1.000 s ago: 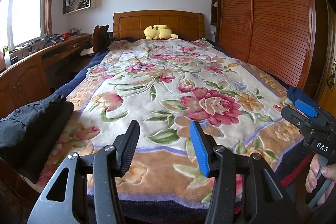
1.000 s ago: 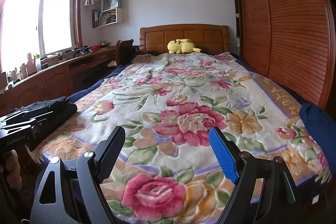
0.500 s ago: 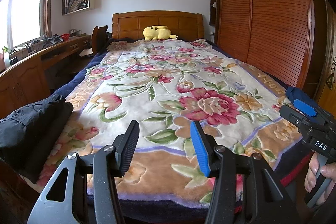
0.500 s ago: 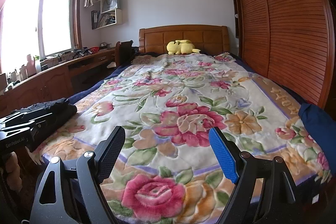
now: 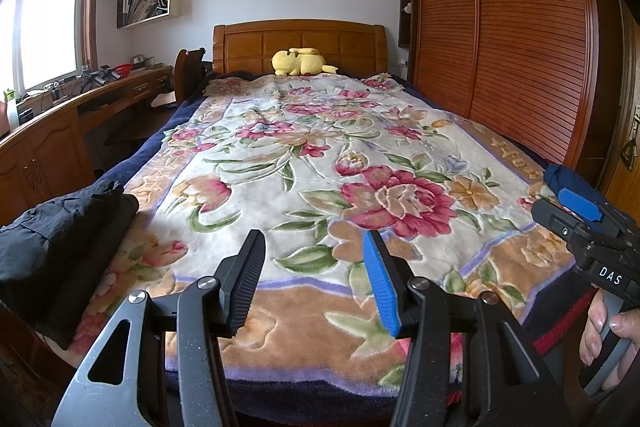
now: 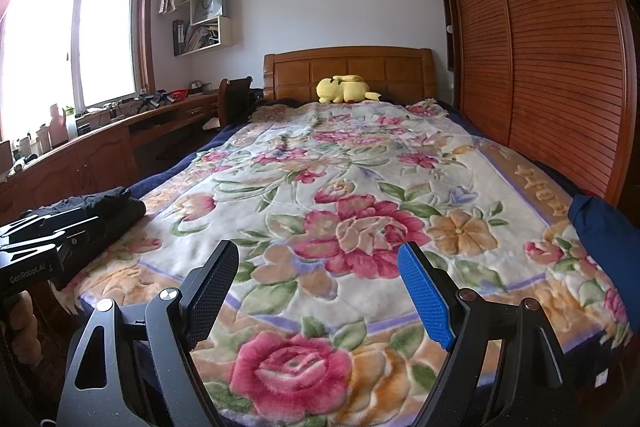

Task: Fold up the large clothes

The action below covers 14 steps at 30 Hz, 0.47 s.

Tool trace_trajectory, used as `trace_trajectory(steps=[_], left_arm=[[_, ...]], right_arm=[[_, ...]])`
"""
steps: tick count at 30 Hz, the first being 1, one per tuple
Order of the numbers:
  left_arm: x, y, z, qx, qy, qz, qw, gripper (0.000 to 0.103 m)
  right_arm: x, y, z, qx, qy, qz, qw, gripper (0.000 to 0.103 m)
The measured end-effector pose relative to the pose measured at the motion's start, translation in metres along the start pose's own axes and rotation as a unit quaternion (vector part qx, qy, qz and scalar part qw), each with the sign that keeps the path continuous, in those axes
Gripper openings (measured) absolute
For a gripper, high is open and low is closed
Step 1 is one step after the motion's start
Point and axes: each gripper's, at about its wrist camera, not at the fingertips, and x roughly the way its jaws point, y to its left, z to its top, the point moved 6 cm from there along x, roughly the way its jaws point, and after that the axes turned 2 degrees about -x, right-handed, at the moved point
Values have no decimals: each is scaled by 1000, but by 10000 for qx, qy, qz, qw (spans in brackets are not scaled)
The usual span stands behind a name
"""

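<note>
A black garment [image 5: 60, 239] lies bunched at the bed's near left corner; it also shows in the right wrist view [image 6: 108, 211]. A dark blue garment [image 6: 608, 251] lies at the near right edge, also seen in the left wrist view [image 5: 568, 179]. My left gripper [image 5: 314, 279] is open and empty, held above the foot of the flowered blanket [image 5: 320, 155]. My right gripper [image 6: 318, 291] is open and empty over the blanket [image 6: 340, 187], right of the left one.
A yellow plush toy [image 5: 298, 62] sits by the wooden headboard [image 5: 300, 43]. A long wooden desk [image 5: 60, 131] with a chair [image 5: 188, 71] runs along the left under the window. Slatted wardrobe doors [image 5: 520, 35] line the right side.
Both grippers have shifted only slightly; the views are nearly the same. Nothing has been taken hold of.
</note>
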Motion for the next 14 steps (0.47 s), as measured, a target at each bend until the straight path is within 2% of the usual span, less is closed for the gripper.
trace_trajectory(steps=[14], left_arm=[[0, 0, 0, -1, 5, -7, 10000, 52]], right_arm=[[2, 2, 0, 38, 3, -23, 10000, 83]])
